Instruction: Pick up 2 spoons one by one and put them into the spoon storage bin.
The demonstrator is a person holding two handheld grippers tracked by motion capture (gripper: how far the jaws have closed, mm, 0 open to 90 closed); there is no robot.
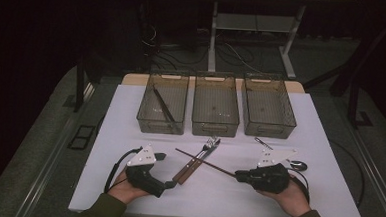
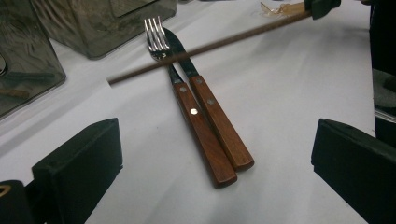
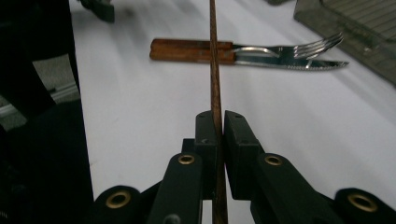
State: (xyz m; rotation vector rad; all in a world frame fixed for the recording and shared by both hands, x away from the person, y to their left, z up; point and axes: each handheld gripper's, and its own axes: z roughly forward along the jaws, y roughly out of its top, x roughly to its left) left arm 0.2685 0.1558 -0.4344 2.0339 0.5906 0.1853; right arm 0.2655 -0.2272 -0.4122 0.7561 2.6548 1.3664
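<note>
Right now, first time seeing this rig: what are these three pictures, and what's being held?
A person holds a two-jaw tool in each hand. The high view looks down on the table; the other two cameras ride on the grippers. The right gripper is shut on a brown chopstick, which crosses above a wood-handled fork and knife lying side by side. The left gripper is open, facing their handles. Three bins stand at the back; the left one holds a dark utensil.

the high view looked forward and down over the whole tabletop (image 1: 131, 93). each tool's camera sat low and close behind its own jaws. both faced the fork (image 2: 156, 35) and knife (image 3: 299, 64) lying between the tools.
</note>
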